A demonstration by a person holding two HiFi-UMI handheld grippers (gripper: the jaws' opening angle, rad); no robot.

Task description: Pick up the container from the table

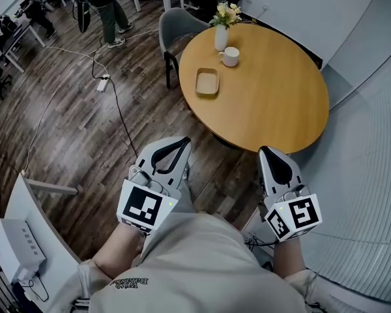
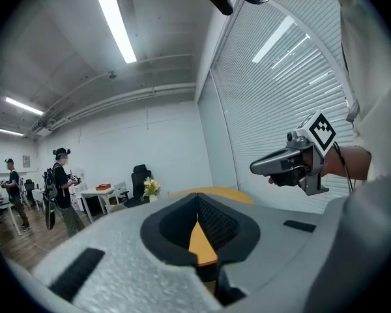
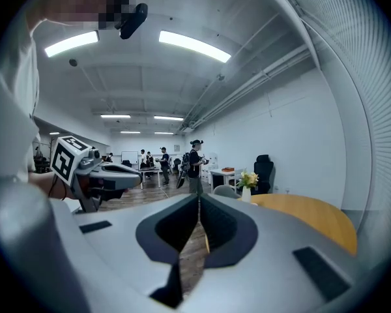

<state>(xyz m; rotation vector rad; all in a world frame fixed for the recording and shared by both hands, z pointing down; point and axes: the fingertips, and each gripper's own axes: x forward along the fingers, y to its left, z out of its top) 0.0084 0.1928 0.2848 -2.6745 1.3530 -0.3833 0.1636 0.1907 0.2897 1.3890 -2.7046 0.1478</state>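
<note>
The container (image 1: 206, 81) is a shallow tan tray lying on the left part of the round wooden table (image 1: 274, 103). Both grippers hang in the air short of the table's near edge, well apart from the container. My left gripper (image 1: 184, 140) is shut with nothing in it, its jaws meeting at the tip (image 2: 197, 198). My right gripper (image 1: 263, 150) is also shut and empty, jaws pressed together (image 3: 199, 198). Neither gripper view shows the container, only the table edge (image 2: 216, 192) (image 3: 309, 217).
A white mug (image 1: 229, 56) and a white vase of flowers (image 1: 221, 32) stand behind the container. A grey chair (image 1: 180, 25) is at the table's far left. A cable and power strip (image 1: 102, 83) lie on the wood floor. A white desk (image 1: 23, 233) is at lower left; people stand far off.
</note>
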